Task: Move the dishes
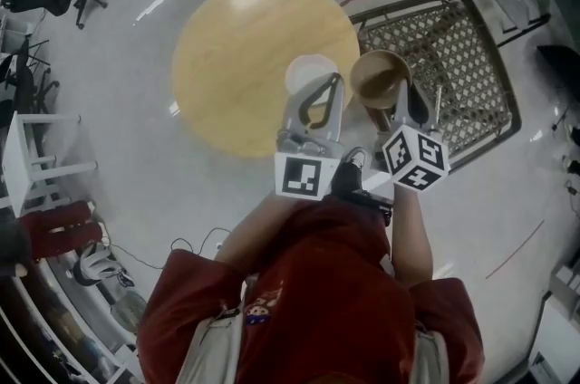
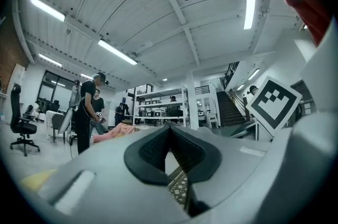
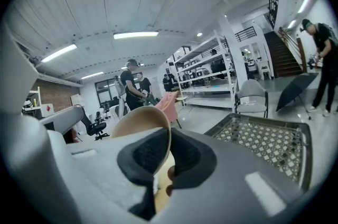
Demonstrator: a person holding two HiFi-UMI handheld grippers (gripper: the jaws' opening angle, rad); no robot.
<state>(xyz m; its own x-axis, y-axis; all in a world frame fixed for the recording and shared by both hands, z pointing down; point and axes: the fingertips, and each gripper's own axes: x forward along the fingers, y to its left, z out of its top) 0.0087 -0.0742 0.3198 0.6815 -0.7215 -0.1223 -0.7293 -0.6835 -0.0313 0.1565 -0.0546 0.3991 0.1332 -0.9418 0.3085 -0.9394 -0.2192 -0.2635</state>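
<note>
**Beside the round surface: a brown bowl gripped by its rim, a white dish lying on the wood**

At the centre of the head view, a person in a red top holds two grippers out over a pale floor. Upper left of them is a round, pale-wood surface (image 1: 236, 56). To the upper right stands a dark wire-mesh rack (image 1: 458, 79).

The right gripper (image 3: 165, 157) has its fingers closed on a tan-brown round bowl (image 1: 381, 76). In the right gripper view the thin beige rim stands upright between the two dark pads, which pinch the wall from inside and outside. That edge grip suits a bowl too wide to clasp whole. In the head view the bowl hangs between the wooden surface and the mesh rack, so it is probably being carried from one to the other. Which way cannot be told.

The left gripper (image 2: 170, 133) has its fingers closed tip to tip, and its own view shows nothing between them. In the head view a small round white dish (image 1: 308, 72) shows just beyond those tips, at the near edge of the wooden surface. It seems to rest on the wood and is not held. With one bowl lifted and this dish ungripped, the task looks partly done.
</note>
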